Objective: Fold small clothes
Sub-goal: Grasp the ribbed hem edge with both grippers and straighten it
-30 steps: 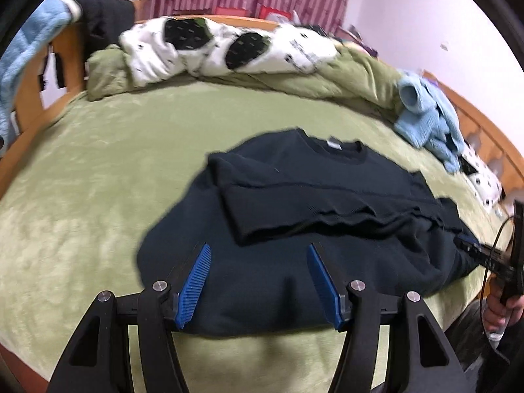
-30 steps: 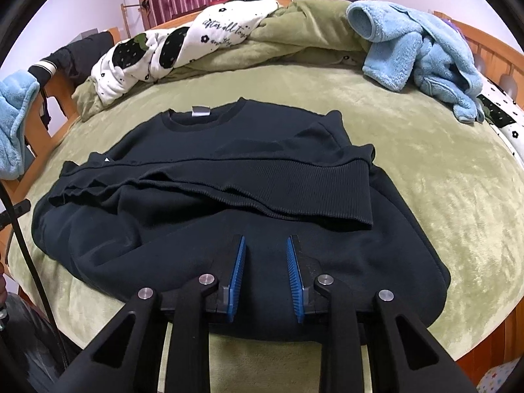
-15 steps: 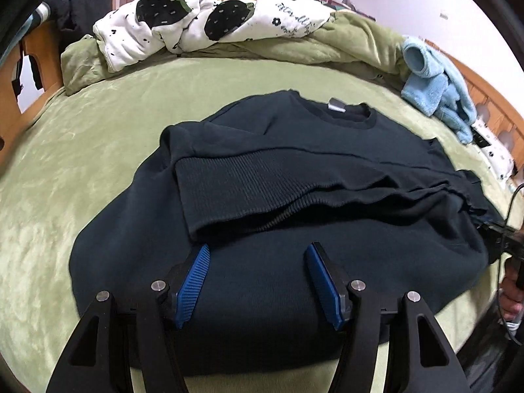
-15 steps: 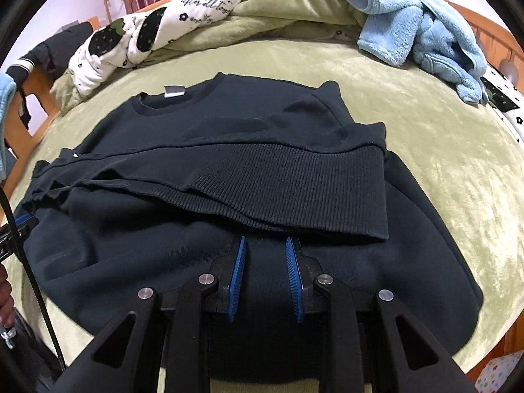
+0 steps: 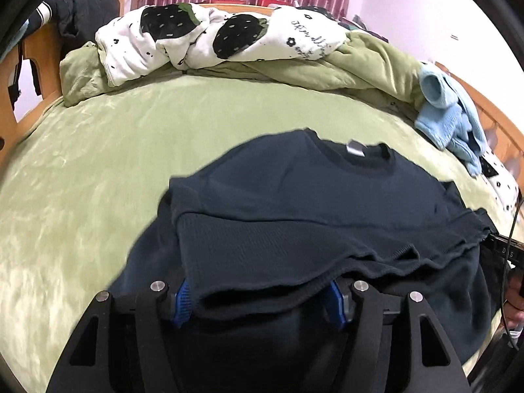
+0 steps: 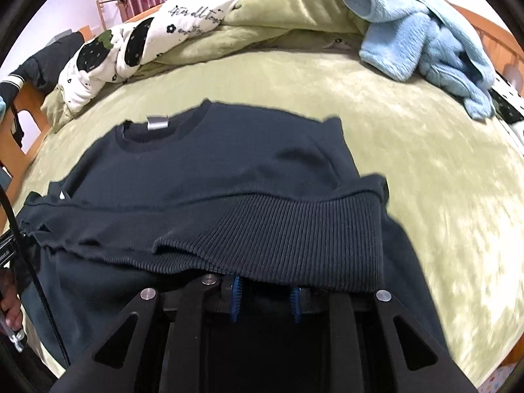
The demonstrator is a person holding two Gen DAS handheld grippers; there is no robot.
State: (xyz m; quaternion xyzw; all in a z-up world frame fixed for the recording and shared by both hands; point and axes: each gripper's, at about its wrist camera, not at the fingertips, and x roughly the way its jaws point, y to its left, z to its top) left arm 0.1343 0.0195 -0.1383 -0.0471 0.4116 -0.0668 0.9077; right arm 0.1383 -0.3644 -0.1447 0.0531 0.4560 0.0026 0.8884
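Observation:
A dark navy sweater (image 5: pixel 294 196) (image 6: pixel 229 177) lies flat on the green bed, neck label at the far side, with its sleeves folded across the chest. My left gripper (image 5: pixel 258 294) is low at the near edge of the folded ribbed layer. Its jaws stand wide apart, and the fabric edge drapes over the blue pads (image 5: pixel 181 299) and hides the tips. My right gripper (image 6: pixel 265 291) sits under the ribbed cuff edge with a narrow gap between its pads (image 6: pixel 235 298); its tips are hidden too. Neither pair of pads visibly pinches cloth.
A white quilt with black strawberries (image 5: pixel 203 36) and a bunched green blanket (image 6: pixel 268 23) lie at the head of the bed. A light blue fleece garment (image 6: pixel 425 32) rests at the far right. The wooden bed frame (image 5: pixel 29 52) rims the mattress. A person's hand (image 5: pixel 514 304) shows at the edge.
Both grippers have moved forward and lower over the sweater's lower body. Their tips, in plain view before, are now tucked under the edge of the folded ribbed layer.

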